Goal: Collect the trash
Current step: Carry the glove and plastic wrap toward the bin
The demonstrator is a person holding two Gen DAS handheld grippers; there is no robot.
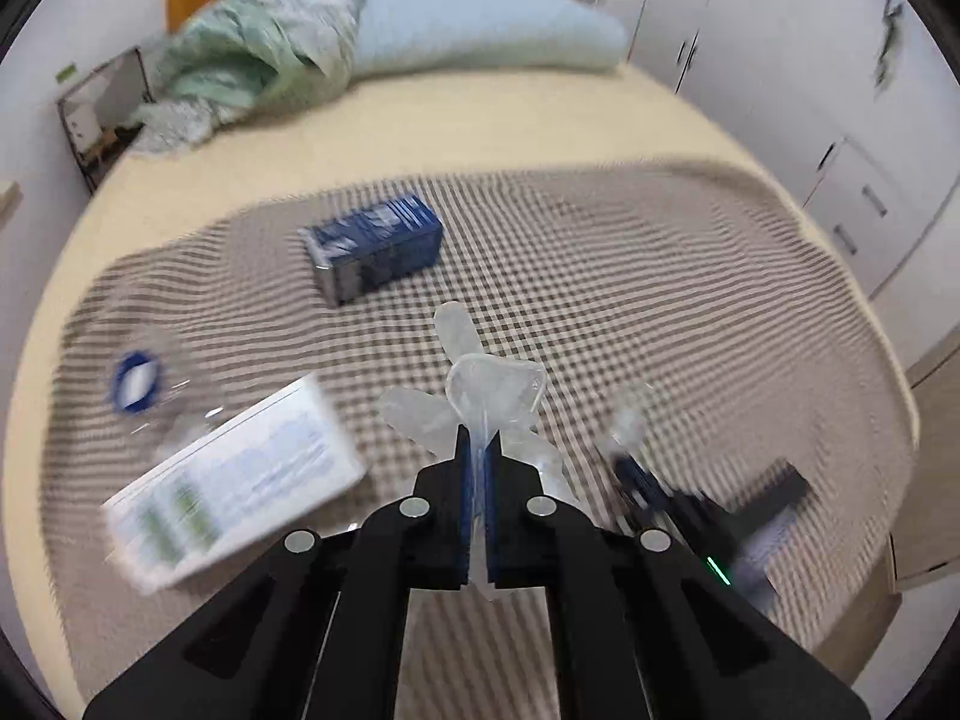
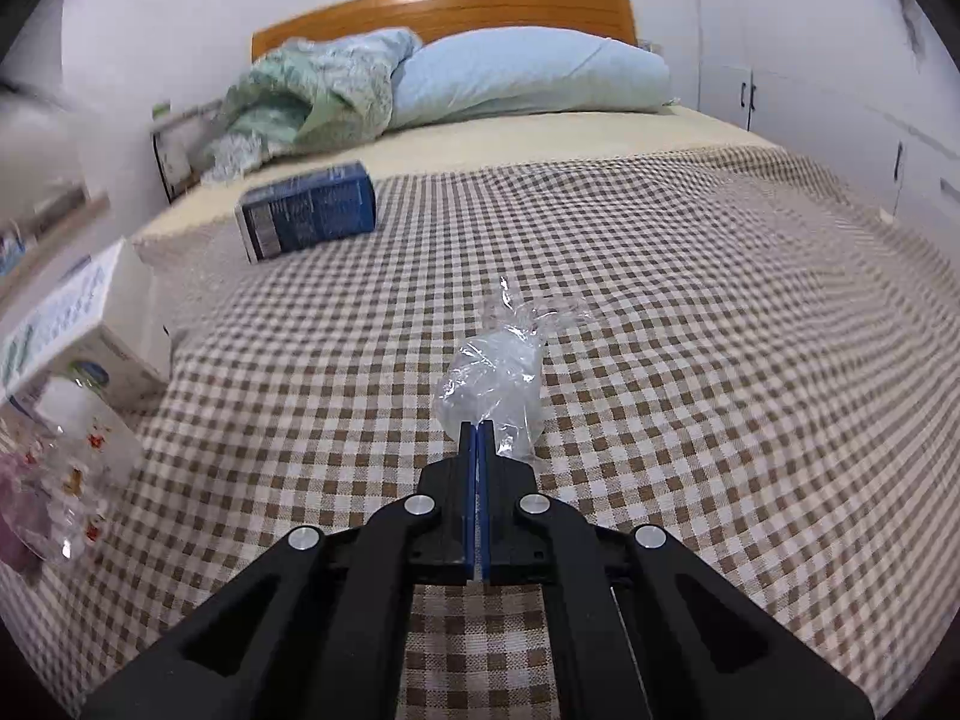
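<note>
The left tongs (image 1: 478, 438) are clamping a clear plastic disposable glove (image 1: 480, 390), its pale fingers fanning out beyond the tips above the brown-and-white checked blanket (image 1: 600, 276) on the bed. The right tongs (image 2: 478, 432) are pressing together on a crumpled clear plastic bag (image 2: 498, 378), which is bulging just past the tips; whether it is resting on the blanket or hanging just above it is hard to tell.

More trash is waiting on the blanket: a dark blue rectangular carton (image 1: 375, 249) is lying on its side far and slightly left, a white cardboard box with green print (image 1: 234, 480) is sitting near on the left, and a blurred clear item with a blue ring (image 1: 139, 381) is lying at the left edge. In the right wrist view, clear printed wrappers (image 2: 54, 492) are piling at the near left beside the white box. No bin is showing in either view.

Both pieces look gripped, so the step in hand is probably carrying them off to a container. To do it well, keep both tongs pressed firmly, since thin film slips easily, and lift straight up before travelling so the trailing glove fingers and bag tail are not dragging across the blanket or snagging the boxes. The left view is blurring, so slower motion would help.
</note>
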